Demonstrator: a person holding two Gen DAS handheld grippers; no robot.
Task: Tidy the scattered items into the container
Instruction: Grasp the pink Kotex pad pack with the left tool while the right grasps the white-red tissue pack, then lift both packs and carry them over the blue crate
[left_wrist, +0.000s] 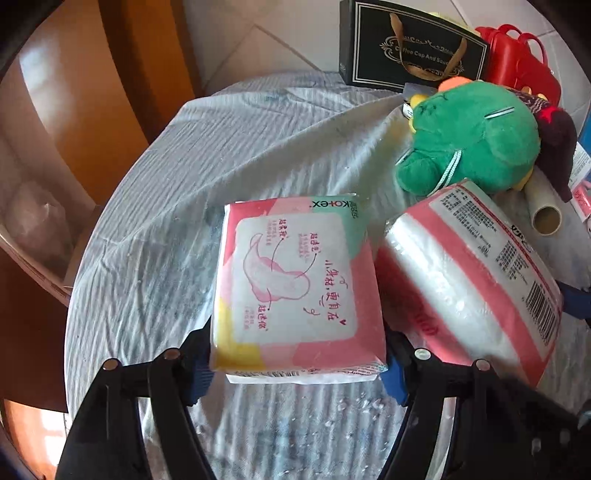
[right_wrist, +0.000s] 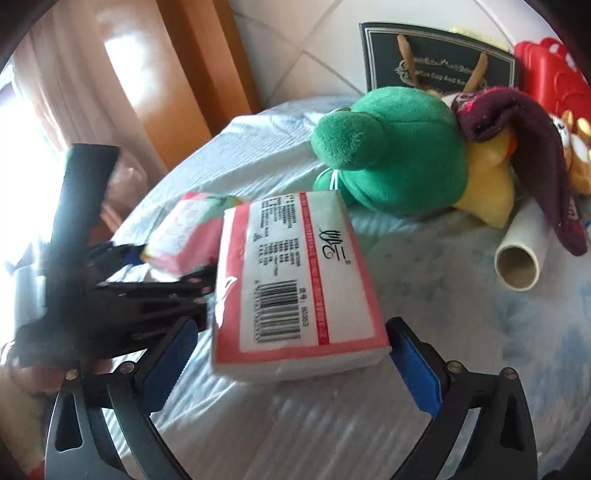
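Observation:
A pink and mint pad pack (left_wrist: 295, 284) lies on the pale blue cloth of the round table (left_wrist: 184, 184). My left gripper (left_wrist: 295, 369) has a blue pad pressed against each side of its near end. Beside it on the right, a red-and-white tissue pack (right_wrist: 291, 280) rests tilted between the wide-apart fingers of my right gripper (right_wrist: 291, 365); a gap shows at the left pad. In the right wrist view my left gripper (right_wrist: 171, 267) comes in from the left with the pad pack (right_wrist: 184, 236) in it. A red plastic basket (left_wrist: 524, 62) stands at the far right.
A green plush toy (left_wrist: 476, 144) with a maroon cloth (right_wrist: 535, 155) over it lies behind the packs, and a cardboard tube (right_wrist: 521, 258) beside it. A black gift bag (left_wrist: 413, 48) stands at the back against the tiled wall. Wooden furniture (left_wrist: 74, 129) borders the table's left.

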